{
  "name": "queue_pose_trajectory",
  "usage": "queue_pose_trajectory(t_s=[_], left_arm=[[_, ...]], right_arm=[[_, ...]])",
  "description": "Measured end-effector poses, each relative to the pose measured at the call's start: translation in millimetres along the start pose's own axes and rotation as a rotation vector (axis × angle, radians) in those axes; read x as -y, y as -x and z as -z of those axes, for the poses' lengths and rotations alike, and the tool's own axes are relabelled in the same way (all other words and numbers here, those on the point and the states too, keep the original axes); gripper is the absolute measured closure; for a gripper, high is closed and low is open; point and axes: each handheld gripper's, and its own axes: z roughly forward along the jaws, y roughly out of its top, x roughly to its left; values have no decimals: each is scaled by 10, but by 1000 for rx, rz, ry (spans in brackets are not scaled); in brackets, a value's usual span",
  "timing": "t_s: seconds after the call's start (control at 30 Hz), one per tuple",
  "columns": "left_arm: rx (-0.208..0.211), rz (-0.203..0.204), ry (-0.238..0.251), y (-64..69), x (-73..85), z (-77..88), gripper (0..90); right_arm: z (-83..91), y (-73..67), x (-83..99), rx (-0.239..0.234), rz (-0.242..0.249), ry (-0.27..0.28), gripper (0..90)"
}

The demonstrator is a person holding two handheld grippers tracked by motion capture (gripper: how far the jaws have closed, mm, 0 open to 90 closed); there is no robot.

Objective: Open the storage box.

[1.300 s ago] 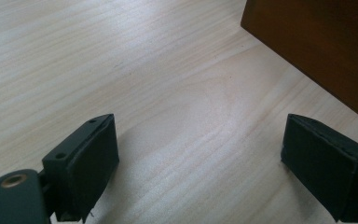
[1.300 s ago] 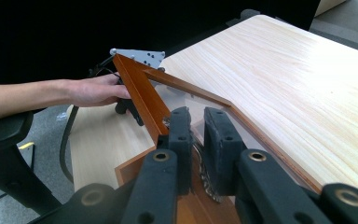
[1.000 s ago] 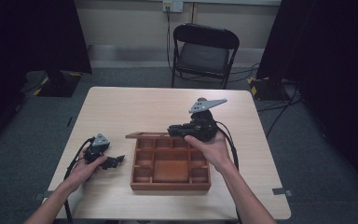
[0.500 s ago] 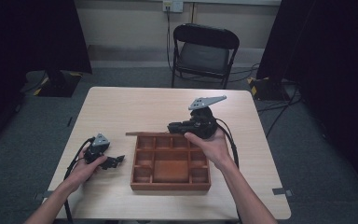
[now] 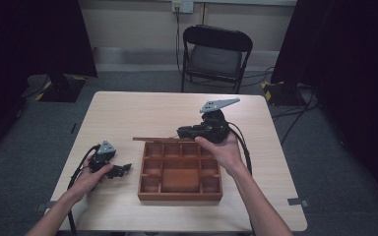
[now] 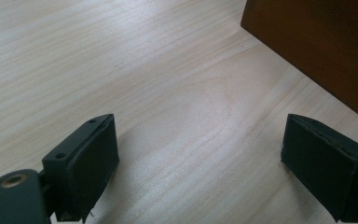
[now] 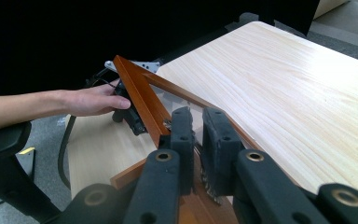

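Gripping the framed lid (image 7: pixel 142 100) of the wooden compartment box (image 5: pixel 179 172): right gripper (image 5: pixel 189 132) clamped on the lid's rim, jaws drawn nearly together on the thin frame in the right gripper view. Lid pane itself hard to make out; near edge cut off behind the jaws. Lid seen edge-on in the high view as a thin strip (image 5: pixel 155 139) along the box's far side, just ahead of the right gripper's tips. Box directly below and beside the right hand (image 5: pixel 221 150). Left gripper (image 5: pixel 120 170) resting low on the light wood table (image 5: pixel 142 110), jaws wide apart with nothing between them; box wall (image 6: pixel 317 46) near its right jaw, not touching. Black folding chair (image 5: pixel 215 54) beyond the table, grey floor, dark curtains at both sides. Right forearm stretched forward, left hand (image 5: pixel 91 174) curled round its gripper.
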Motion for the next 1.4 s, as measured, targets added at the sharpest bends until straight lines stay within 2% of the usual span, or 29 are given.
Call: queue_pose_trajectory(t_s=[0.53,1.4], left_arm=[[-1,0,-1,0,0,0,103],[0,0,-1,0,0,1,103]], right_arm=[[-5,49,-66,5,-8,0,831],[-5,60,-64,0,-11,3,831]])
